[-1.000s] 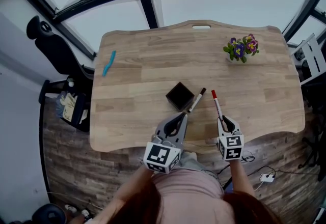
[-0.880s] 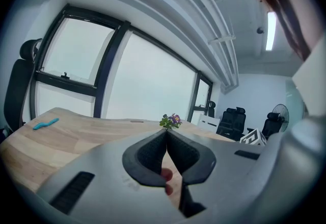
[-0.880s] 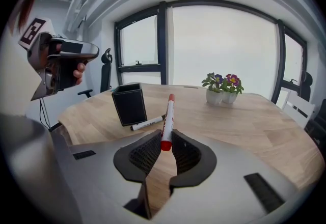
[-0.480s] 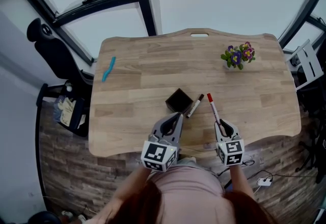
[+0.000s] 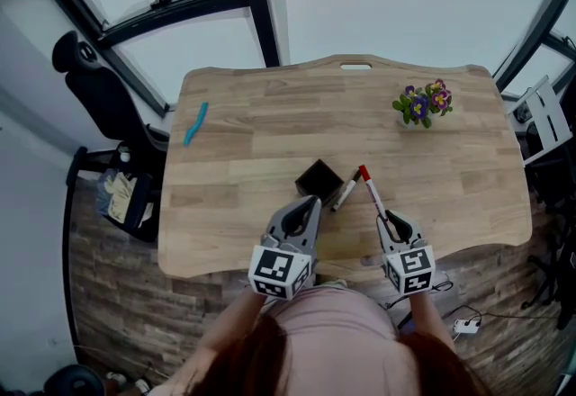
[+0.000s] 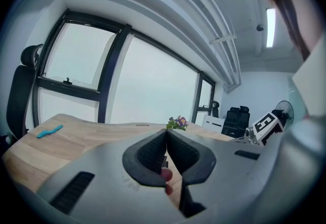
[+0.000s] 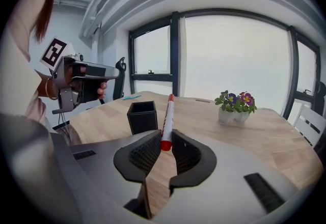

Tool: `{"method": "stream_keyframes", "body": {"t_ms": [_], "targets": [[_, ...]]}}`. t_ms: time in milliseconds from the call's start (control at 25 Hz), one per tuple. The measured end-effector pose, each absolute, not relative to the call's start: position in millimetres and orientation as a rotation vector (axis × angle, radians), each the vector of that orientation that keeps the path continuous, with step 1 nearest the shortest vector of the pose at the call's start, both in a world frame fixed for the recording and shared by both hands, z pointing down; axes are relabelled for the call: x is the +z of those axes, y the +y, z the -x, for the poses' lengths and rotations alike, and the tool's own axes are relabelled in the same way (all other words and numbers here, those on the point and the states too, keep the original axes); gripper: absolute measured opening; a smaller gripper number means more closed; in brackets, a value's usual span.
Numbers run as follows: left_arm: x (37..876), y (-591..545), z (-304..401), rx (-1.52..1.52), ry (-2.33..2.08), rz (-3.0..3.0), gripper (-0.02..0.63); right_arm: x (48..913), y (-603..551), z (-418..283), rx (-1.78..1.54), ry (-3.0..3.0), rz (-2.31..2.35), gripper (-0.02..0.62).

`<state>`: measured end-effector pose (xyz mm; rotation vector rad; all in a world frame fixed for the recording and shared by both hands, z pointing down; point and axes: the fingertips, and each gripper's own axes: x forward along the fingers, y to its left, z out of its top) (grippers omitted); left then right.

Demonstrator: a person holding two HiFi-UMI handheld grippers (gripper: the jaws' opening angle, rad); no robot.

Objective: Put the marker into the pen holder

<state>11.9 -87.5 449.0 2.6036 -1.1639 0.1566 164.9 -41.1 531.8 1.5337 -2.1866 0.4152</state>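
Observation:
A white marker with red ends [image 5: 370, 195] is clamped in my right gripper [image 5: 389, 221] and stands off the table, its far tip pointing toward the black square pen holder [image 5: 318, 178]. In the right gripper view the marker [image 7: 167, 120] rises from between the pads, with the holder [image 7: 142, 116] just left of it. A second marker with a black cap [image 5: 346, 191] lies on the wood between holder and red marker. My left gripper [image 5: 311, 204] hovers just in front of the holder; its pads [image 6: 153, 151] meet at the tips with nothing held.
A small pot of purple and yellow flowers [image 5: 422, 104] stands at the table's far right. A blue object [image 5: 194, 122] lies near the far left edge. A black office chair [image 5: 94, 84] stands left of the wooden table [image 5: 261, 120]. Windows run behind.
My right gripper has risen with the red marker, and the marker's tip has swung left toward the holder. The left gripper has shifted only slightly.

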Motion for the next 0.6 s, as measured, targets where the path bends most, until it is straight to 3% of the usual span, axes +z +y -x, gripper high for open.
{"method": "stream_keyframes", "body": {"t_ms": [600], "targets": [[453.8,-94.6,-3.2,0.176,-1.204,-2.581,0.002,521.1,-52.7,-139.3,0.396,-2.279,-1.359,0.060]]}}
